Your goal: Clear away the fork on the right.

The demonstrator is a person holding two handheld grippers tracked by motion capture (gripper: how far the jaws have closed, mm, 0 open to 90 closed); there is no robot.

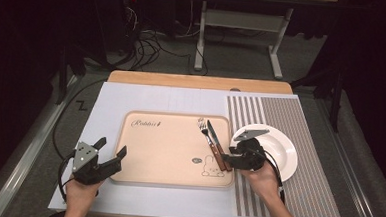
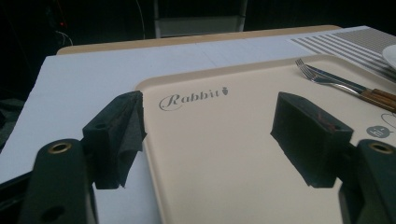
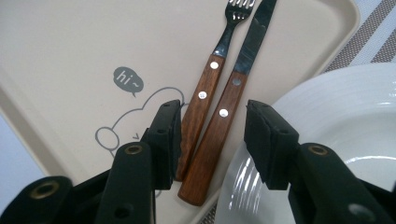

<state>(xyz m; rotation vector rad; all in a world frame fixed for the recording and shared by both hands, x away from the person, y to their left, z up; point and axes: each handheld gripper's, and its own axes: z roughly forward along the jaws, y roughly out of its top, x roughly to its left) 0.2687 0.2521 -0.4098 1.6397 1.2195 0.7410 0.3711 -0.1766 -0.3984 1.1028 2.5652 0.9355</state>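
Nearest the high camera, two forearms are seen coming in from the bottom edge, each hand wrapped around a black gripper. On the left, the left gripper (image 1: 112,152) is held low at the near left corner of the beige tray (image 1: 148,151), angled toward it; its jaws are spread wide, nothing is gripped between them, and in the left gripper view the tray's left edge is seen running between them. On the right, the right gripper (image 3: 212,135) is held at the tray's near right corner, pointed along the wooden handles of the fork (image 3: 205,88) and knife (image 3: 229,102), which lie side by side on the tray's right side. Its jaws are set about half open and both handles are straddled, but the pads are not seen pressing on either one. Just to the right, the white plate (image 1: 284,148) is set on the striped mat (image 1: 305,124), close beside this gripper
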